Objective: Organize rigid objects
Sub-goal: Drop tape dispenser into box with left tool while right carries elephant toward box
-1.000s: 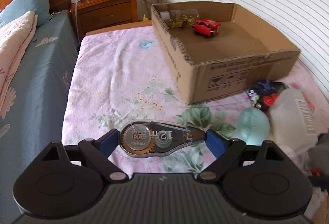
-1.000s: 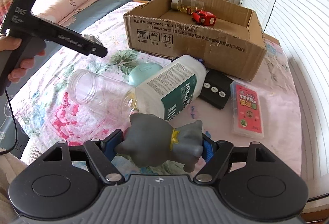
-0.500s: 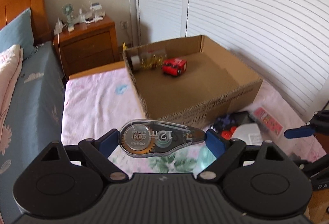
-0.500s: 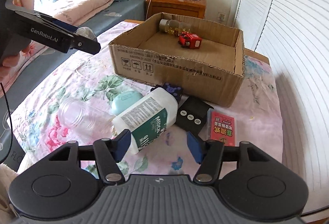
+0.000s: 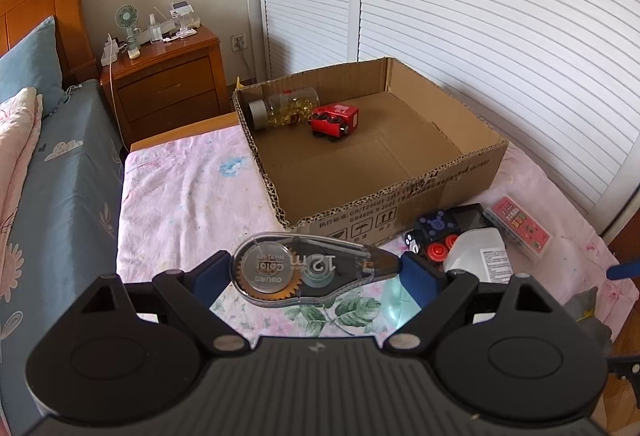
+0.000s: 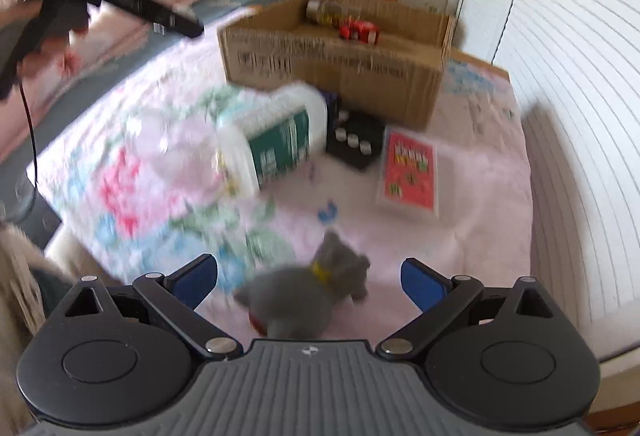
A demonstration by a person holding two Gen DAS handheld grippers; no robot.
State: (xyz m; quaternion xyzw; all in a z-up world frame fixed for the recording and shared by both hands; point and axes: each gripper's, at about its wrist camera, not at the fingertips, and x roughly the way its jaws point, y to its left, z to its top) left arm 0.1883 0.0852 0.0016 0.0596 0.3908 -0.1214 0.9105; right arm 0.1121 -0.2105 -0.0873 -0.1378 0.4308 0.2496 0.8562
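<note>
The correction tape dispenser (image 5: 308,270) sits low in the middle of my left wrist view, pinched lengthwise between the blue pads of my left hand-held gripper (image 5: 316,274), lifted clear of the floral bedsheet (image 5: 188,191). Above it, in the centre of the frame, the open cardboard box (image 5: 400,191) already holds a capsule jar (image 5: 286,107) and a red toy train (image 5: 336,119) against its far wall, so I judge this step to be the carry toward the box; next I need to bring the dispenser over the near wall and let go above bare cardboard. In the blurred right wrist view, my right hand-held gripper (image 6: 310,280) has just been opening and stands spread wide, the grey plush toy (image 6: 308,292) lying loose between the pads at bottom centre, touching neither. Farther up lie a white bottle (image 6: 276,139), a black device with buttons (image 6: 354,141) and a pink card case (image 6: 410,171), all before the box and not yet sorted.
</note>
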